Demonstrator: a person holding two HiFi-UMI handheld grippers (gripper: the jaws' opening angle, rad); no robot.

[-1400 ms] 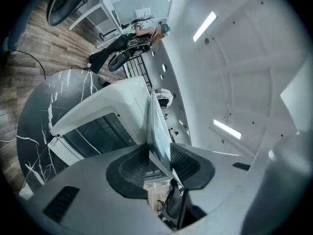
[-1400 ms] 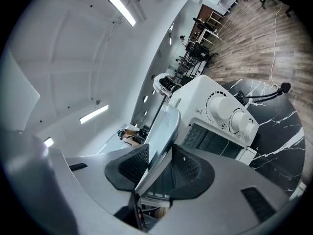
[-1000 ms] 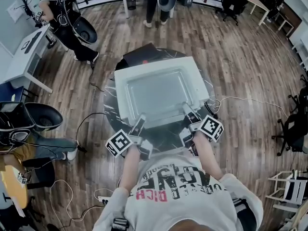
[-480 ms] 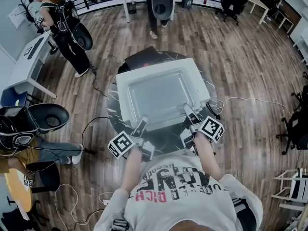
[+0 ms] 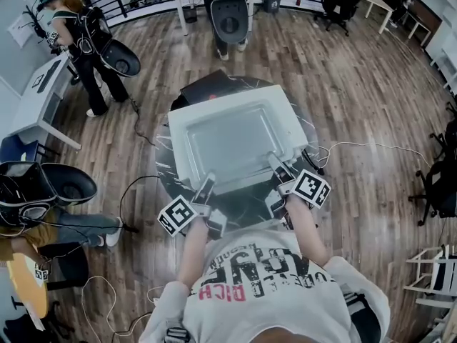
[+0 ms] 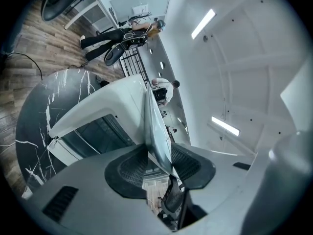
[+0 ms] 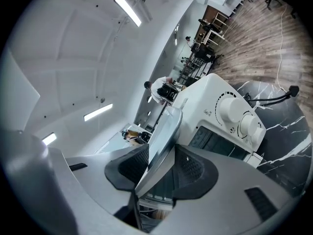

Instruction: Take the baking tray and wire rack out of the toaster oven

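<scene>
A grey metal baking tray (image 5: 232, 140) lies flat over the top of the white toaster oven (image 5: 180, 168), which stands on a round black marble table (image 5: 163, 164). My left gripper (image 5: 208, 184) clamps the tray's near edge at its left. The jaws have just eased open a little, with the edge (image 6: 152, 119) still between the pads. My right gripper (image 5: 274, 162) is shut on the near edge at its right, where the tray (image 7: 168, 131) runs edge-on between its pads. The oven's glass door (image 6: 95, 133) and knobs (image 7: 230, 109) show below. No wire rack is visible.
Cables (image 5: 132, 191) trail over the wooden floor around the table. A seated person (image 5: 43, 213) is close on the left. Another person (image 5: 78, 31) stands by a white desk (image 5: 39, 84) at the back left, and one stands at the back (image 5: 228, 13).
Both grippers and the tray have kept their places. The standing person at the back left has walked a little farther away.
</scene>
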